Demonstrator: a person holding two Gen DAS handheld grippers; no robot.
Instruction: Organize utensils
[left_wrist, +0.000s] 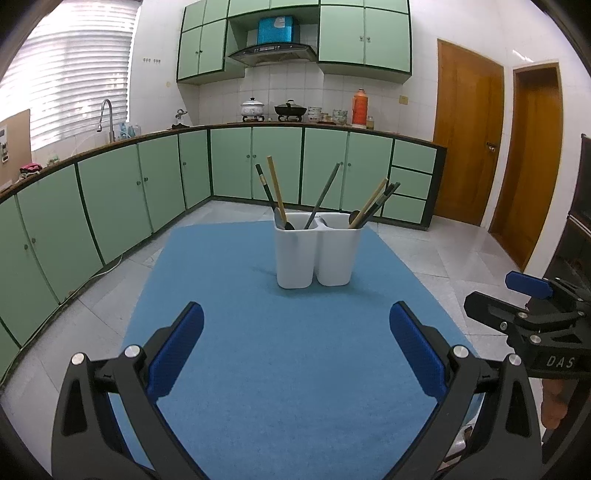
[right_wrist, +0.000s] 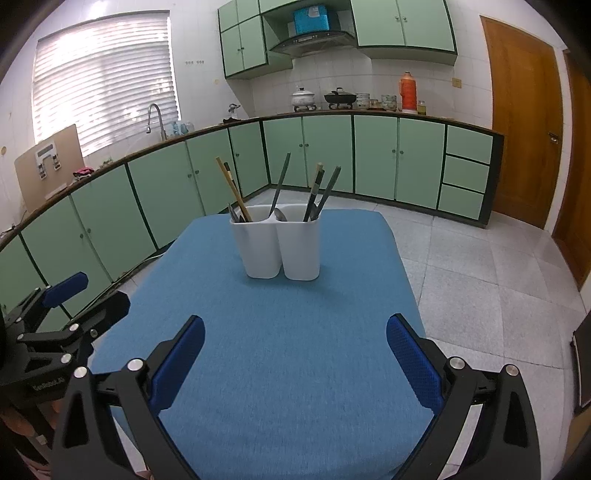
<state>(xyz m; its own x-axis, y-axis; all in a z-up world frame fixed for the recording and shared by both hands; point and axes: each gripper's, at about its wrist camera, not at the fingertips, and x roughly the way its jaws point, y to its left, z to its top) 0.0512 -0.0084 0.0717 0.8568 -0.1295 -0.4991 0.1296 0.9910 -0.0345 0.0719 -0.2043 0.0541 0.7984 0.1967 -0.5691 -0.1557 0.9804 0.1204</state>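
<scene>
A white two-compartment utensil holder stands upright near the far end of a blue table mat; it also shows in the right wrist view. Chopsticks and spoons stick out of both compartments, also seen in the right wrist view as chopsticks and a spoon. My left gripper is open and empty, well short of the holder. My right gripper is open and empty, also short of it. Each gripper shows at the other view's edge.
Green cabinets with a counter run along the left and back walls. A sink tap, pots and an orange flask stand on the counter. Wooden doors are at the right. Tiled floor surrounds the table.
</scene>
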